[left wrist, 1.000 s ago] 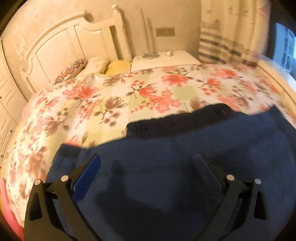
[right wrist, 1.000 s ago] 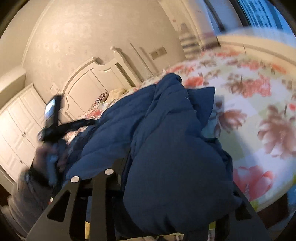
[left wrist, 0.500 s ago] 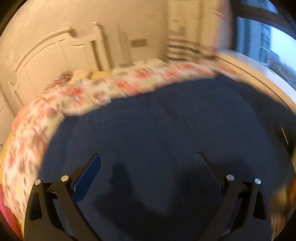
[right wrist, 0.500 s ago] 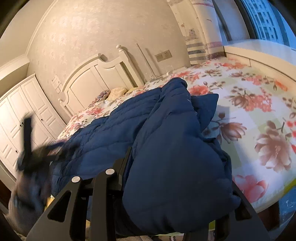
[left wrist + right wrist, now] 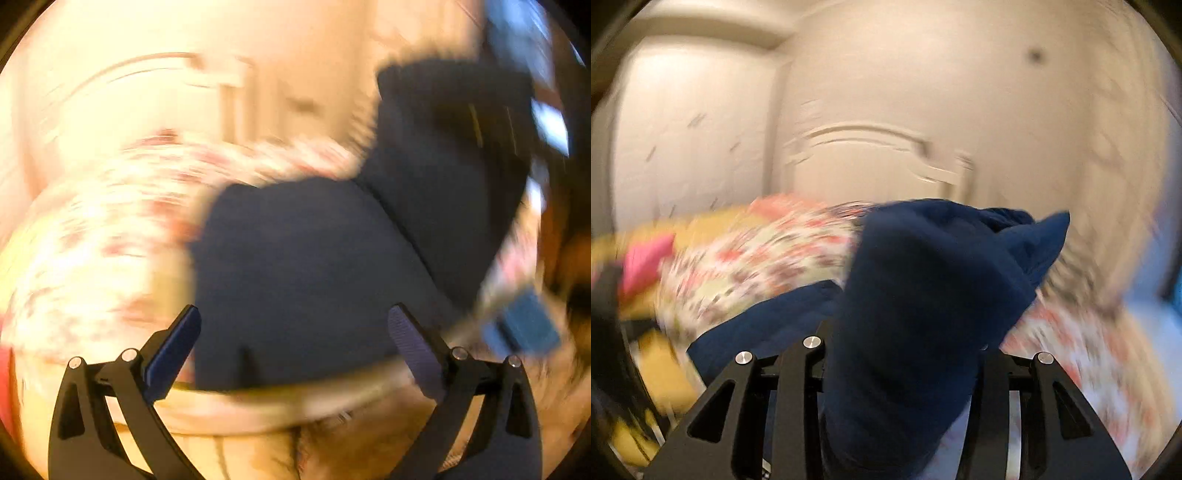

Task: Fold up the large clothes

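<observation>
Over floral bed (image 5: 110, 229) | right tool (image 5: 905, 354) pinching navy coat (image 5: 923, 295) | left tool (image 5: 295, 325) spread, empty

This is a bedroom in a home. A wide bed (image 5: 768, 266) with a floral cover in pink, red and pale green fills the lower half of both views, from about 8 o'clock to 4 o'clock in the right wrist view. At 12 o'clock behind it stands a cream headboard (image 5: 864, 155) with a curved, moulded top, against a pale papered wall (image 5: 997, 92). At 10 o'clock a tall white wardrobe (image 5: 690, 129) rises nearly to the ceiling. A window (image 5: 546, 122) with daylight shows at 2 o'clock in the left wrist view. Both pictures are blurred, so finer details cannot be made out.
</observation>
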`<state>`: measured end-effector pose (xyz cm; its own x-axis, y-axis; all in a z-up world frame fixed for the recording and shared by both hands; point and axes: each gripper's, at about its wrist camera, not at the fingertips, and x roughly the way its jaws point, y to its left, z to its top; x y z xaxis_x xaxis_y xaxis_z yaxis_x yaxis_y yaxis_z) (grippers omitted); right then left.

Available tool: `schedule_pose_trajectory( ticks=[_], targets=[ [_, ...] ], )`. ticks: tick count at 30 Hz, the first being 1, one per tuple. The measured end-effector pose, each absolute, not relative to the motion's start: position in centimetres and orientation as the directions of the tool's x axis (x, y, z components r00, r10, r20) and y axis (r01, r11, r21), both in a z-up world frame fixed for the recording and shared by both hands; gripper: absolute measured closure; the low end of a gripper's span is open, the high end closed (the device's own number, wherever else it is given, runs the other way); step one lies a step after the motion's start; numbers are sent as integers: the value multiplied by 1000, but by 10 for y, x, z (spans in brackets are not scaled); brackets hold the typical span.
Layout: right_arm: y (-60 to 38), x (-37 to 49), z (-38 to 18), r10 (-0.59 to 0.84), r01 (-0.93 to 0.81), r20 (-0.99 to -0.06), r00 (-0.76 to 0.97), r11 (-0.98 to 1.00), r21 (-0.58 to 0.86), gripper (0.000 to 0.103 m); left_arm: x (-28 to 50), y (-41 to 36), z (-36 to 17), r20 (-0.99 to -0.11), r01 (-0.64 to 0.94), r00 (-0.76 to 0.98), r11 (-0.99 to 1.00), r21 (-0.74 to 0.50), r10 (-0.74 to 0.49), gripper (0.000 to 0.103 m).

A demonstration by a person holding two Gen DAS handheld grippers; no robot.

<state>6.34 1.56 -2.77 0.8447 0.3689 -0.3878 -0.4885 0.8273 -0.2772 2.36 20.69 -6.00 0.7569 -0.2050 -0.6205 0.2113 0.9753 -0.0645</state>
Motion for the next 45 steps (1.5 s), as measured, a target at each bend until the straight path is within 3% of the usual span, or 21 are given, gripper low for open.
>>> schedule_pose_trajectory(
  ticks=[3,5,6,8,12,14,17,19,21,24,27,29,30,31,33,36,41,45],
  targets=[
    [106,62,-79,370,-599,-497,785,657,-458,60,32,279,-31,-569,37,818,995,-93,-84,2],
    [150,58,-127,307,-625,-555,773,516,-586,59,41,307,-26,-580,-13,813,994,-109,-53,2],
    [167,52,-149,269,-588,-526,807,454,-670,58,47,316,-26,-592,-16,803,992,-128,-63,2],
    [185,37,-179,224,-479,-424,877,343,-808,56,64,332,-33,-620,27,767,974,-226,-165,2],
    [174,45,-170,237,-516,-458,857,399,-758,56,101,324,-56,-643,151,660,907,-393,-388,2],
    [175,45,-173,231,-502,-446,865,389,-772,56,123,307,-63,-668,162,624,903,-398,-406,3],
    [174,44,-174,233,-497,-440,867,386,-777,55,151,272,-64,-701,205,595,918,-340,-393,3],
    [173,45,-174,237,-498,-438,867,386,-776,55,163,251,-53,-717,192,637,959,-210,-285,3],
    [172,45,-175,240,-495,-433,869,385,-779,54,167,222,-30,-685,166,720,986,19,-107,3],
    [170,46,-176,245,-493,-429,870,388,-779,53,168,183,-14,-623,228,780,953,201,-55,3],
    [166,40,-175,256,-494,-423,869,397,-774,52,196,145,-37,-633,278,773,877,391,37,2],
    [166,30,-173,268,-495,-419,868,387,-778,48,222,147,-63,-692,310,720,868,388,52,2],
    [160,25,-170,281,-504,-422,862,375,-778,46,235,159,-72,-735,338,678,895,290,-18,2],
    [153,22,-164,301,-527,-437,848,379,-761,45,243,172,-79,-752,319,658,922,221,-48,2],
    [127,17,-141,401,-653,-517,757,420,-630,44,249,187,-88,-742,255,670,940,226,-3,2],
    [70,29,-95,566,-796,-571,595,512,-322,44,241,199,-98,-715,218,699,953,211,-1,2],
    [-19,98,-48,582,-691,-483,654,720,-69,44,246,215,-109,-716,201,694,975,93,-75,2],
    [-47,187,-46,488,-569,-512,706,822,-1,48,245,216,-109,-707,198,702,977,78,-86,2]
  ],
)
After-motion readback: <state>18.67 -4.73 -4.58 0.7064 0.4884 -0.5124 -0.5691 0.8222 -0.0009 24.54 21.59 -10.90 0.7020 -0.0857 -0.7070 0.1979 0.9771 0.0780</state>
